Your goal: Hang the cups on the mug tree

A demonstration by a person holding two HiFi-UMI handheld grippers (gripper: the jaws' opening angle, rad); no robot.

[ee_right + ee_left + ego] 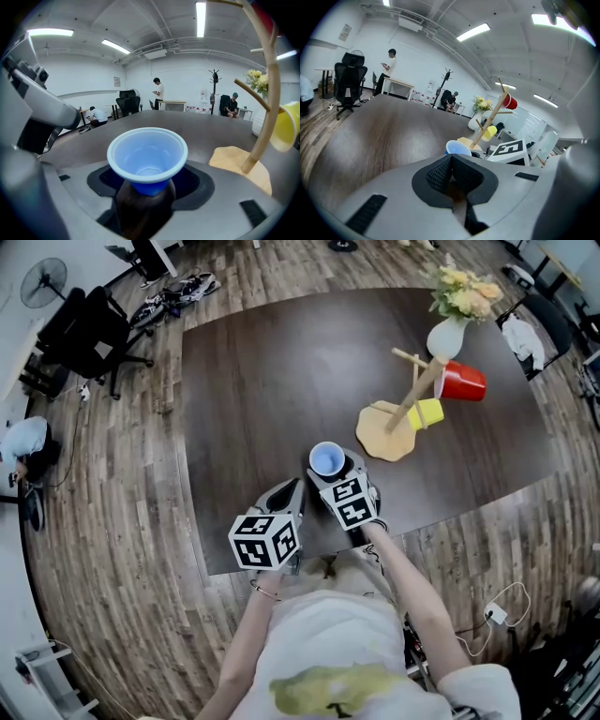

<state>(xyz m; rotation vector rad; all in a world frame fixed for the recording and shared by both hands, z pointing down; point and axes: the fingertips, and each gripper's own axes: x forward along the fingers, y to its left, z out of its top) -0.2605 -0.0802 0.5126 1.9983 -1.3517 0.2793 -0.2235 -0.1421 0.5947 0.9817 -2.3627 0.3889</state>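
Note:
A light-blue cup (326, 459) stands upright on the dark table (253, 381) near its front edge. My right gripper (336, 472) is open around it, a jaw on either side of the cup (147, 157) and no pad pressing on it. Just to the left, my left gripper (295, 488) is shut and empty, its pads (440, 171) meeting in a line. The wooden mug tree (412, 395) stands to the far right on a round base. A yellow cup (427, 413) and a red cup (461, 382) hang on its pegs.
A white vase with flowers (448, 334) stands right behind the mug tree. Office chairs (89, 329) are on the wooden floor off the table's far left corner. A person (389, 70) stands at the back of the room. A cable and plug (495, 613) lie on the floor at the right.

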